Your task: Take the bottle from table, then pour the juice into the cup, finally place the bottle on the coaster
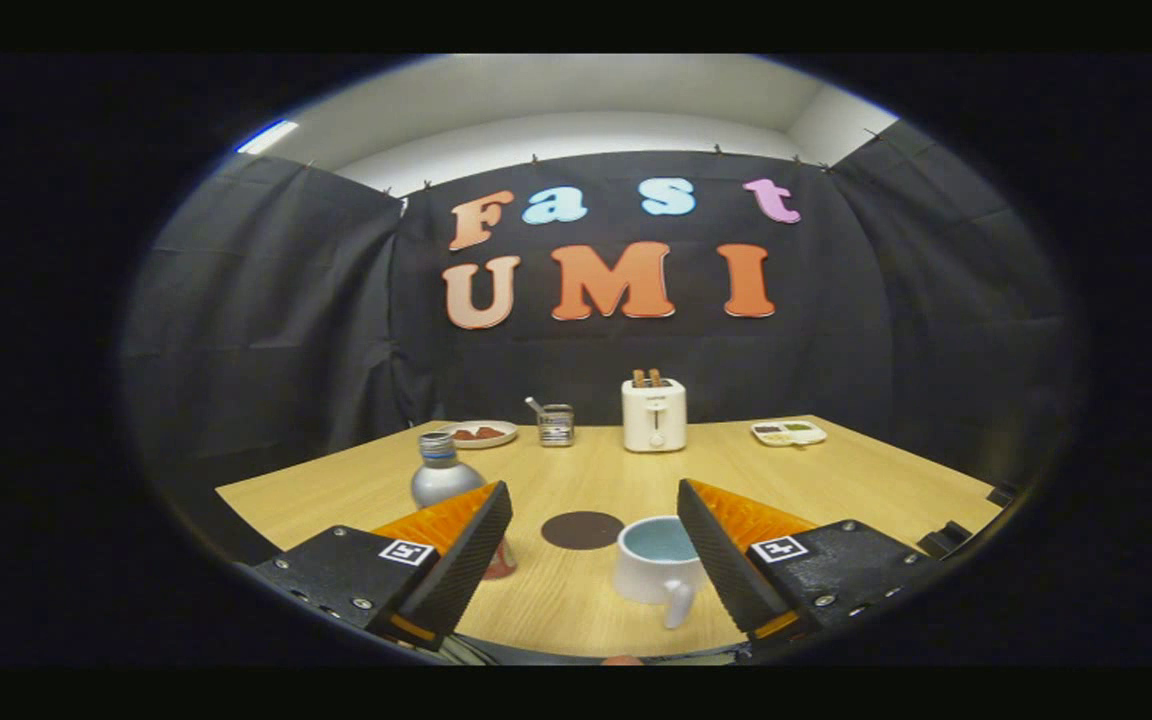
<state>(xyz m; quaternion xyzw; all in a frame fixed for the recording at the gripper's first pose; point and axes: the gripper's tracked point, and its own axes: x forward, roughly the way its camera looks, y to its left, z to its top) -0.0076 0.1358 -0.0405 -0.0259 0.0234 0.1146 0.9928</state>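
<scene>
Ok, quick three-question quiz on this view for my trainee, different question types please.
1. True or false: the tongs are shut on the bottle.
2. Multiple choice: the dark round coaster lies (a) under the toaster, (b) between the bottle and the cup, (c) inside the cup.
3. Fill in: the cup's handle points ___ the camera.

Key: 1 false, the fingers stand apart with nothing held. 2 b. 3 toward.
</scene>
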